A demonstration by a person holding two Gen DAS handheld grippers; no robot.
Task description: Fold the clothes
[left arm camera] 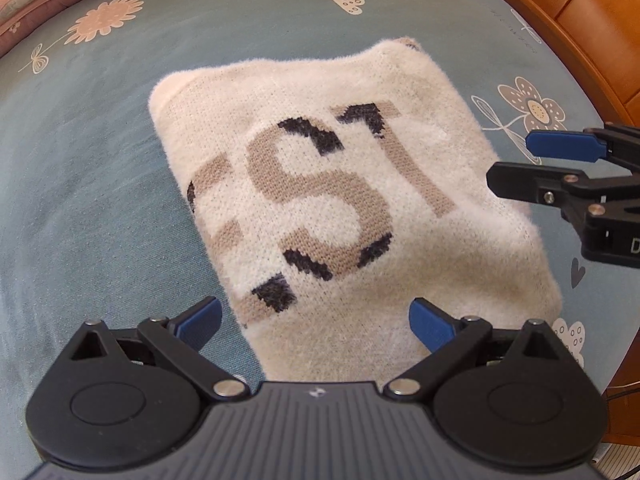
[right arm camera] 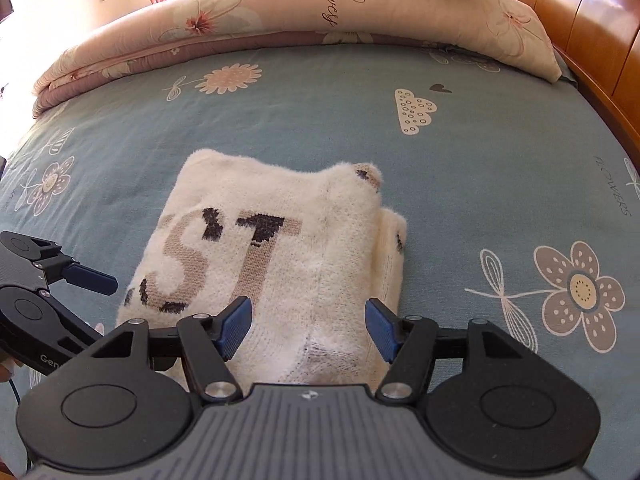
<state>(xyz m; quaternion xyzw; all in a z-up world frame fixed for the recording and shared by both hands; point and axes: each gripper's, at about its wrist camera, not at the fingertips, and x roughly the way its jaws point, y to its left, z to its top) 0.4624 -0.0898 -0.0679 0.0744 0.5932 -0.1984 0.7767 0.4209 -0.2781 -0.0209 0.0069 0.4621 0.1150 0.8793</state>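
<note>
The right gripper [right arm camera: 308,326] hangs over the near end of the folded sweater [right arm camera: 276,264], its blue pads spread apart with nothing pinched between them; the knit lies below the gap, and the pads do not press on it. The left gripper [left arm camera: 316,322] is likewise spread wide and empty, poised above the sweater's near edge in its own view, with one pad over the bedsheet [left arm camera: 100,180] and the other over the cream knit.

The sweater lies on the blue flowered bedsheet, roughly mid-bed, as a compact rectangle with the large tan and black letters facing up. Judging from that shape, the folding looks largely done: the sleeves appear tucked in, the sides are straight, and neither gripper has hold of it. What may be left is small. A layer sticks out along the right side in the right wrist view, and a corner at the far end stands up a little, so a tidy-up or one more fold could follow, though I cannot say it is needed.

Some things stay unclear. The sweater's near edge is hidden under both gripper bodies. How many layers the bundle has, and where the sleeves sit, cannot be seen. The lettering is cut off at the fold. Beyond lie a folded quilt [right arm camera: 280,20] and a wooden headboard [right arm camera: 580,20]; the person holding the tools is not clearly visible
</note>
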